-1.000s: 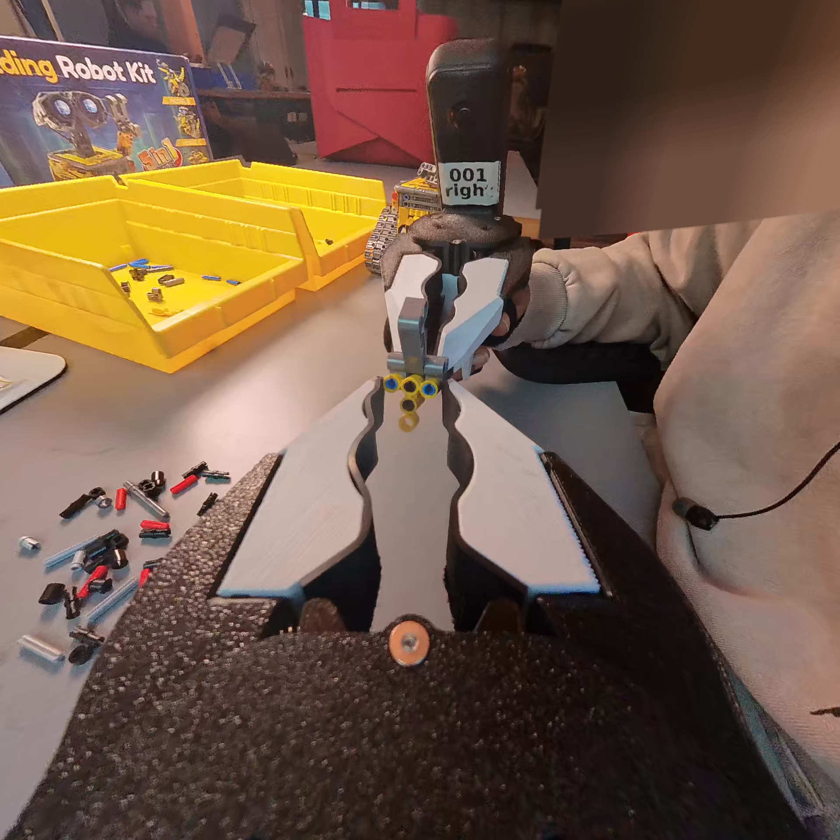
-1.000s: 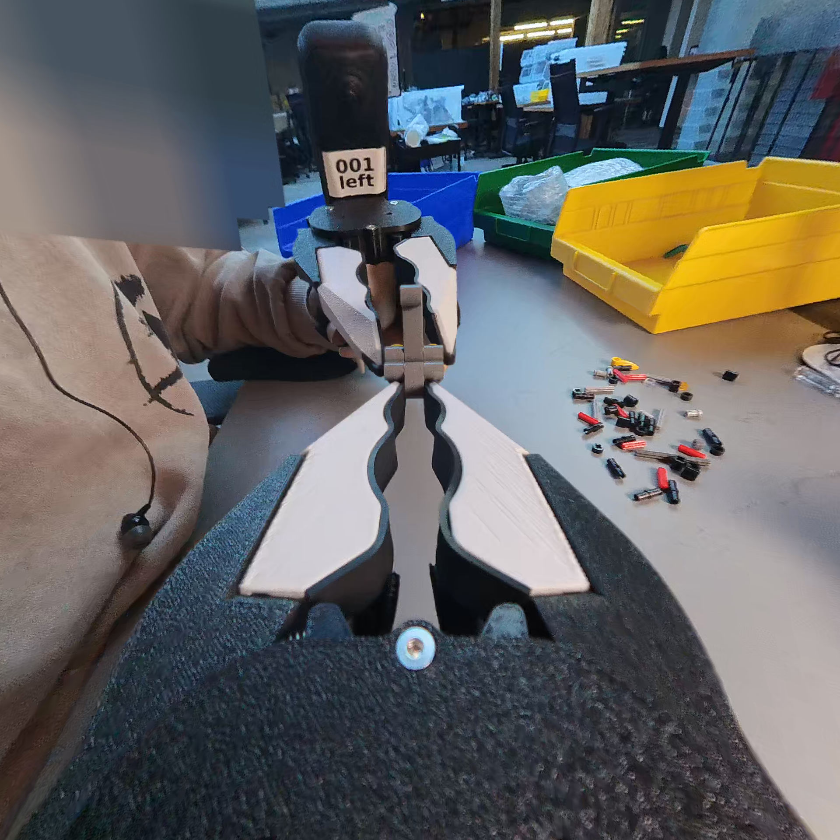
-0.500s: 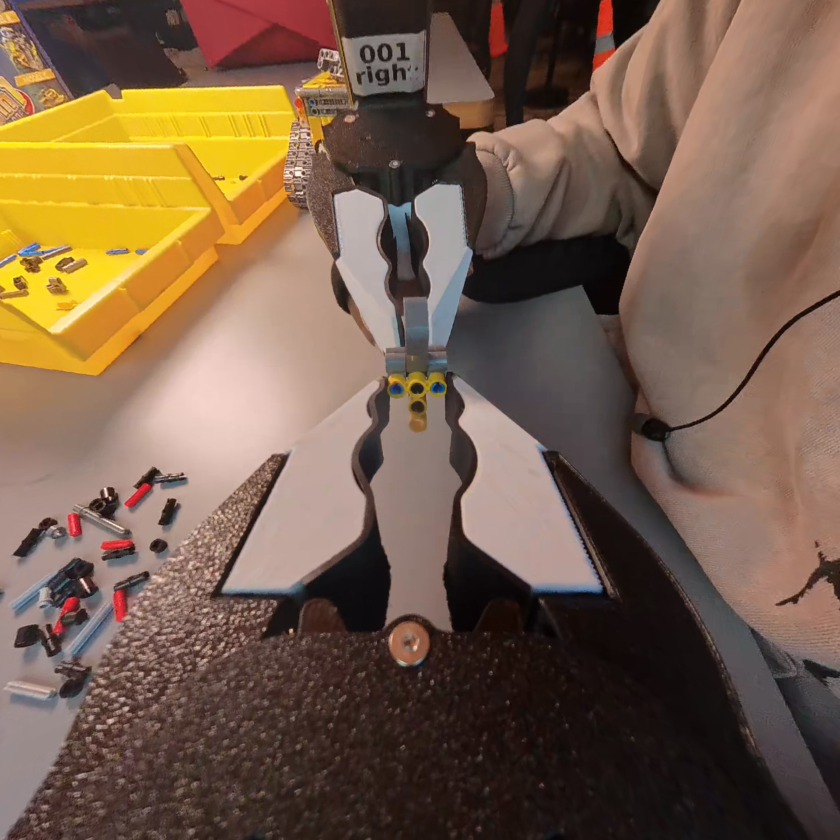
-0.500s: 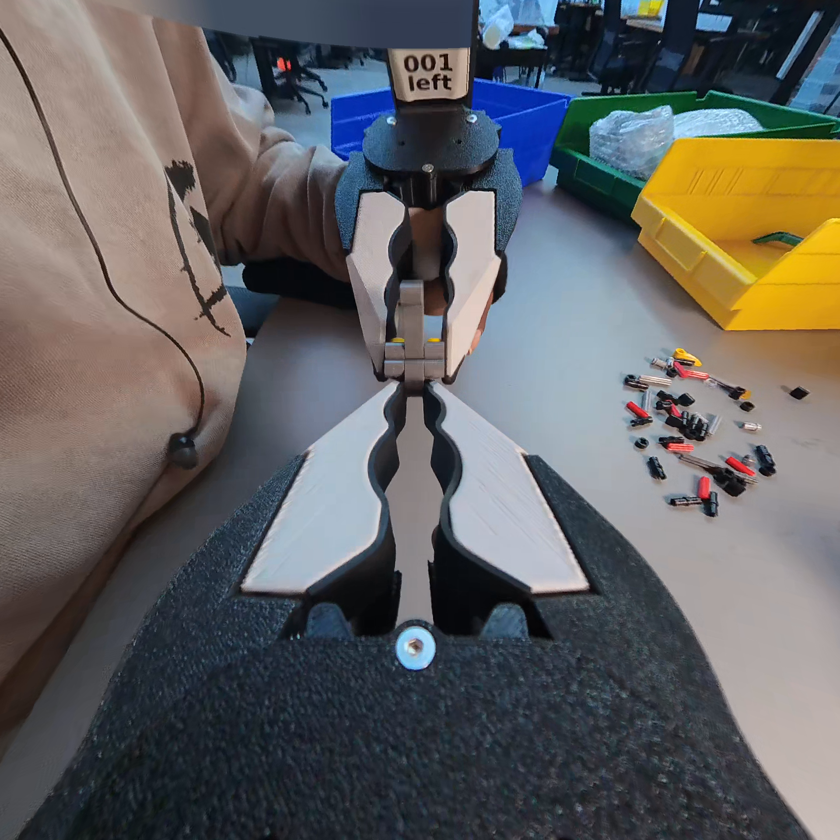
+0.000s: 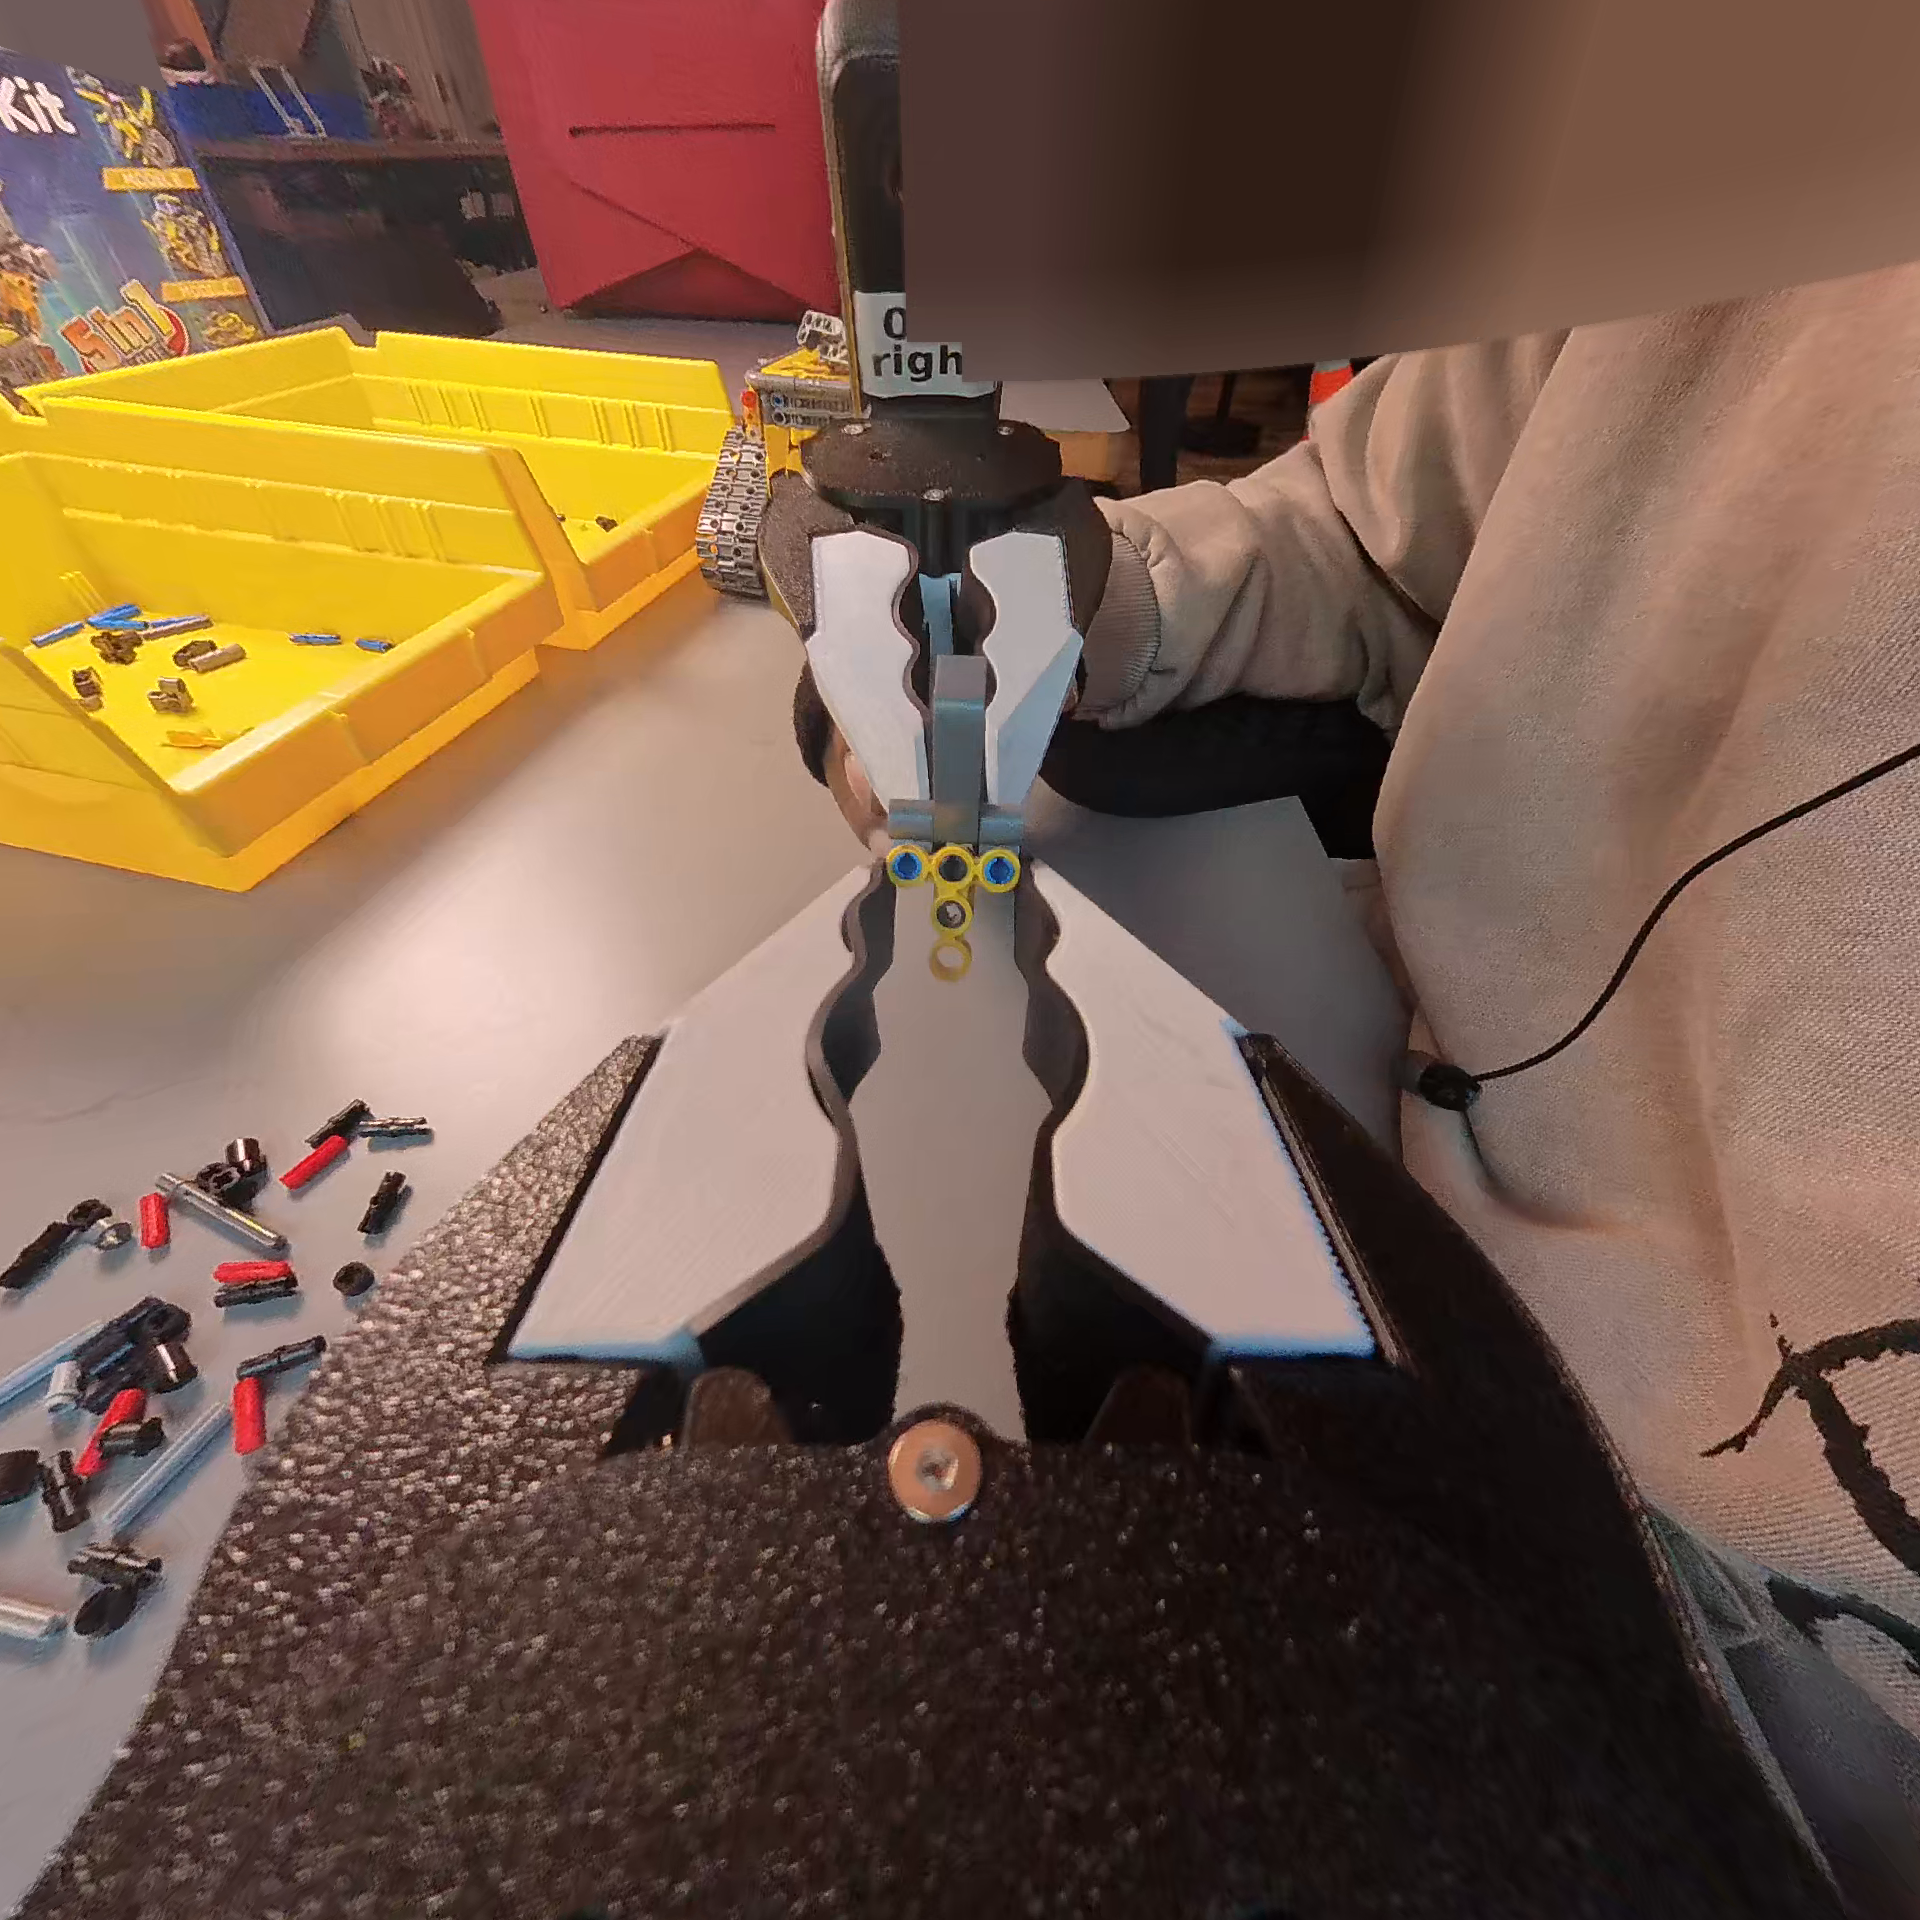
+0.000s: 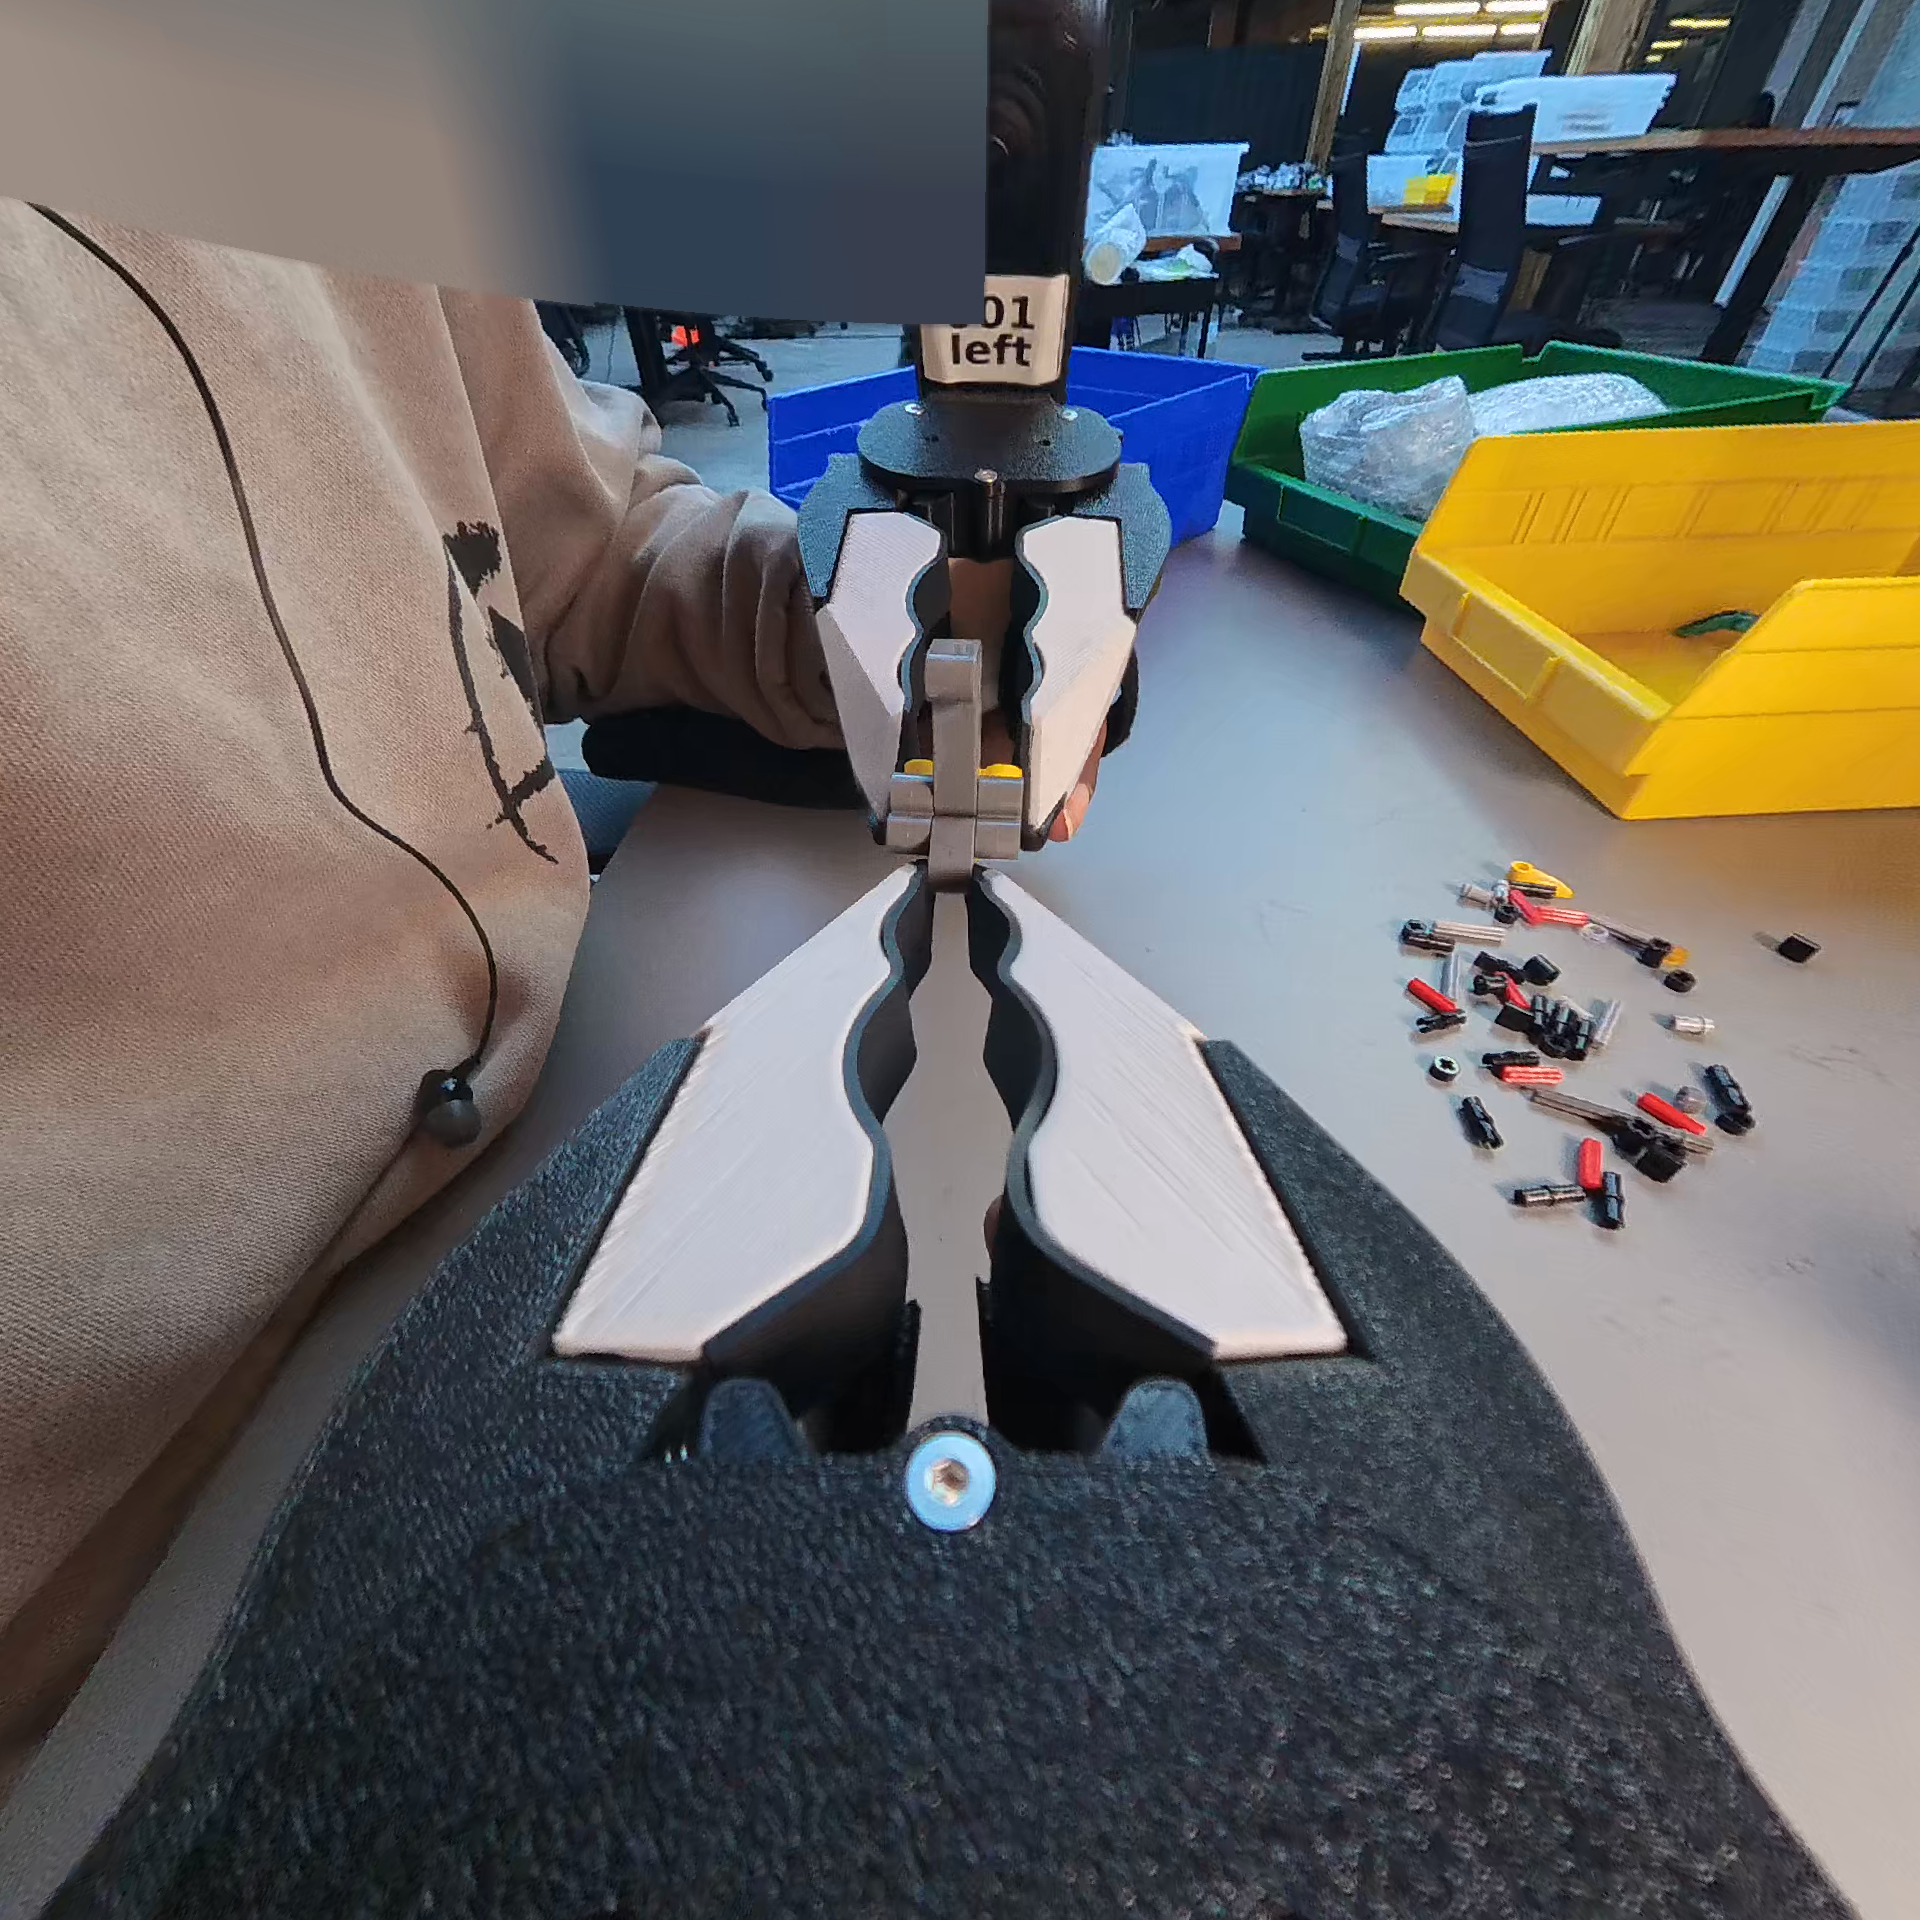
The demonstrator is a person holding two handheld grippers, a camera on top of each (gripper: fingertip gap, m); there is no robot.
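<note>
Both claws meet tip to tip above the grey worktop [image 5: 520, 935], sharing one small assembly. Left claw [image 5: 951, 883] is closed on the small yellow T-shaped plastic beam with blue pins in its crossbar holes [image 5: 951, 894]: crossbar pinched at the tips, stem running back toward the left camera, along the claw's own axis, hole faces up. Right claw [image 6: 951, 883] is clamped on the grey plastic cross-shaped beam piece [image 6: 951, 800]; in the right wrist view its long arm runs straight away from the right claw, into the gap between the left claw's fingers, short crossbar square to that. Grey piece sits directly against the yellow crossbar (whether the pins are fully seated, can't tell; the joint is hidden by the fingertips). So the two long axes are roughly collinear and the claws face each other head-on; neither is nearer, each already grips its own part. Person's beige sleeve [image 5: 1299, 582] is behind the right claw. Loose scatter of small black, red and grey plastic pins and axles [image 5: 156, 1330] lies on the worktop well off to the left claw's left. Yellow plastic parts bins [image 5: 312, 540] stand beyond that, one holding a few blue and dark bits. A yellow tracked toy vehicle [image 5: 769, 457] stands behind the right claw, partly hidden. Blue bin [image 6: 1174, 416] and green bin with bubble wrap [image 6: 1351, 499] are farther back in the right wrist view.
</note>
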